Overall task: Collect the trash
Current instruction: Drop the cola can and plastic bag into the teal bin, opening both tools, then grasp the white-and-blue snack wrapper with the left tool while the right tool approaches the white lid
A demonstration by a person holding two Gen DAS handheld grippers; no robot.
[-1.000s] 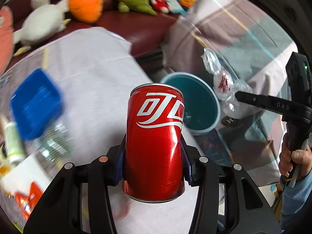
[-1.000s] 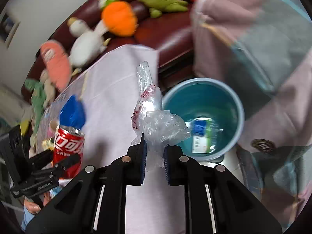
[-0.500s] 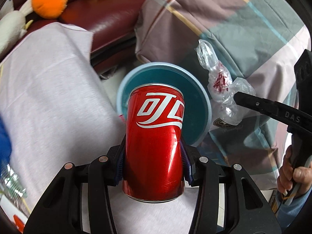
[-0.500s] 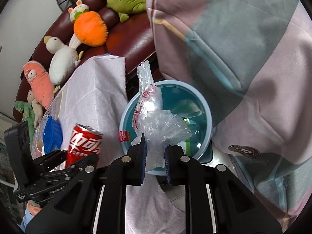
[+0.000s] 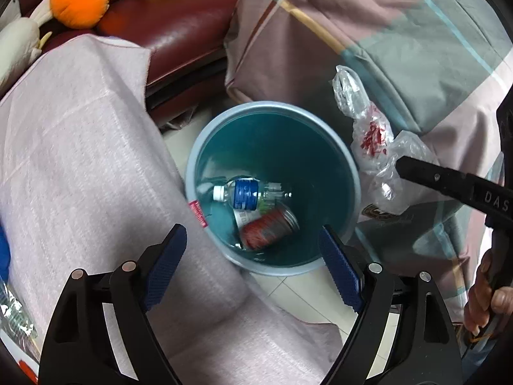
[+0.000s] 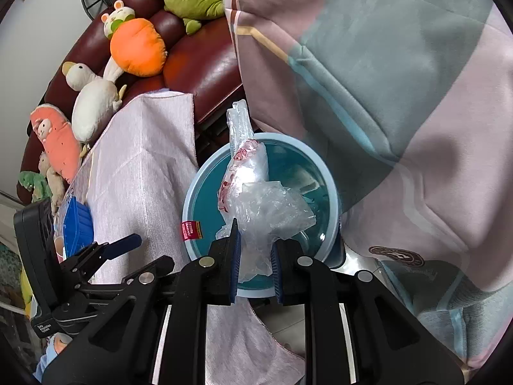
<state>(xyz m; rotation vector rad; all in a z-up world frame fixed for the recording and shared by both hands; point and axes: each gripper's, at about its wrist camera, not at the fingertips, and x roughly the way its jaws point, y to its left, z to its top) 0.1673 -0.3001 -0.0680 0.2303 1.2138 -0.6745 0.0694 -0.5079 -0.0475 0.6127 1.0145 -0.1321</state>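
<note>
My left gripper is open and empty, above the near rim of the blue trash bin. A red cola can lies blurred inside the bin beside a clear water bottle. My right gripper is shut on a crumpled clear plastic bag with red print, held over the bin. The bag and right gripper also show at the right of the left wrist view. The left gripper shows at the left of the right wrist view.
A table with a pale pink cloth lies left of the bin. A dark red sofa with plush toys is behind. A striped blanket hangs right of the bin. A blue tray sits on the table.
My left gripper has opened and let go of the red can, which is now in the bin. My right gripper has moved closer over the bin, still holding the bag.
</note>
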